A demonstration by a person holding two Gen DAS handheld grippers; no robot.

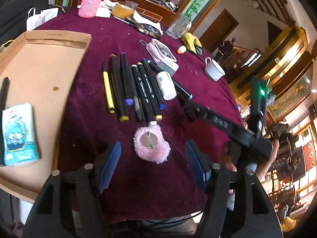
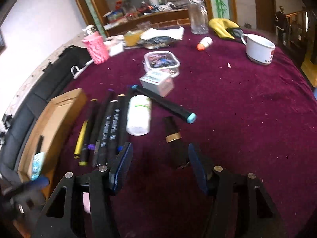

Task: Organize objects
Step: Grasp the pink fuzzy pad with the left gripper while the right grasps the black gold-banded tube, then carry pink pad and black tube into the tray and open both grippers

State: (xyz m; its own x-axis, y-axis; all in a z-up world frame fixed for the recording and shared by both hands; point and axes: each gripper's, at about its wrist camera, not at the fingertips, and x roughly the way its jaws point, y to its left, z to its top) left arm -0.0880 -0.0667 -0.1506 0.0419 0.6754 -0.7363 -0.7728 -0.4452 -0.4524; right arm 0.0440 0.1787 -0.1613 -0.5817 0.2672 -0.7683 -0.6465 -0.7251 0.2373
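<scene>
Several black markers (image 1: 136,87) lie side by side on the maroon tablecloth (image 1: 111,39), with a yellow pen (image 1: 108,91) at their left and a white bottle (image 1: 166,86) at their right. A fluffy pink puff with a metal disc (image 1: 151,144) lies just ahead of my open left gripper (image 1: 152,158). A cardboard tray (image 1: 39,69) at the left holds a blue tissue pack (image 1: 18,133). My right gripper (image 2: 160,160) is open, with a black gold-banded tube (image 2: 174,138) lying between its fingers. The markers (image 2: 111,127) and bottle (image 2: 138,118) lie to its left.
A white cup (image 2: 259,49), yellow glove (image 2: 223,27), glass jar (image 2: 198,17), pink knitted holder (image 2: 96,47), clear lidded box (image 2: 161,60) and small white box (image 2: 157,82) stand farther back. The right gripper's arm (image 1: 227,123) shows in the left wrist view.
</scene>
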